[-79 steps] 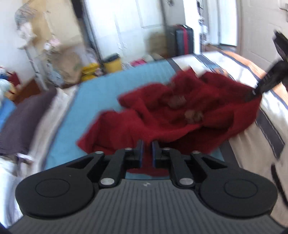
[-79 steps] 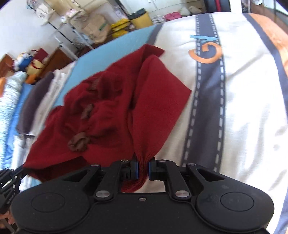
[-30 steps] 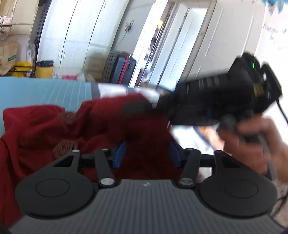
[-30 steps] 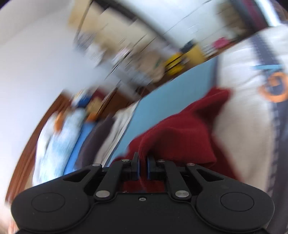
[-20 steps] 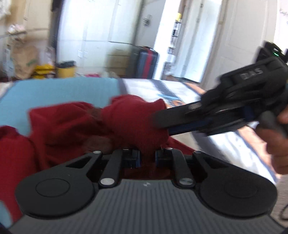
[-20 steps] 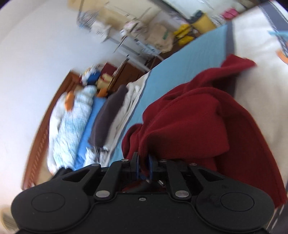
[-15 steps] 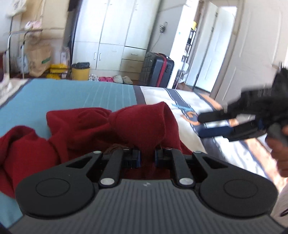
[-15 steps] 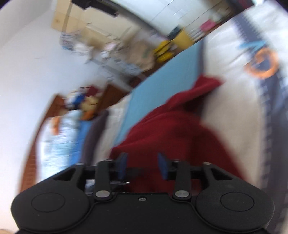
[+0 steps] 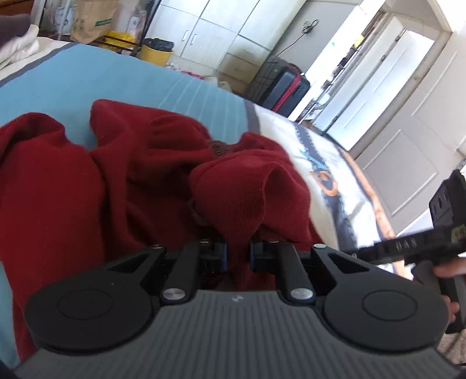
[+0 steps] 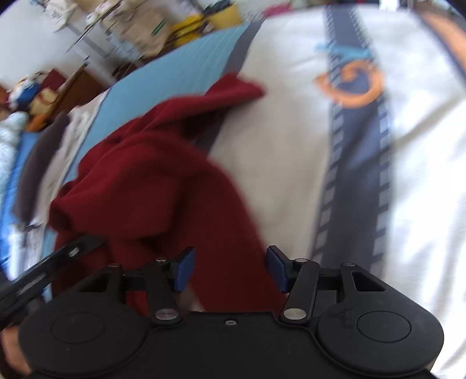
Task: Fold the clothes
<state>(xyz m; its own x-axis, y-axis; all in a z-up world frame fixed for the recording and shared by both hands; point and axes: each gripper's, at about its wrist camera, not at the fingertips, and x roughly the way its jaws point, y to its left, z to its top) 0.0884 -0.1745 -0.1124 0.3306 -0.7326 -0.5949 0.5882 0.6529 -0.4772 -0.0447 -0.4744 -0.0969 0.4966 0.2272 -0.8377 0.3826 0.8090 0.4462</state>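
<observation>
One tool (image 9: pixel 238 251) pinches the red garment (image 9: pixel 116 186).

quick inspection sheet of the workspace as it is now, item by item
surface: bed cover, blue panel beside a white panel with a dark stripe and orange emblem.
job's things: red knit garment, crumpled, not folded.
clutter: nothing seen on the bed besides the garment.
grippers: left gripper shut on a bunched fold of the garment; right gripper open, jaws just opened, cloth below them, pads not pressing.
cables: nothing seen.
surroundings: suitcase, yellow bin, white cupboards, doors.
</observation>
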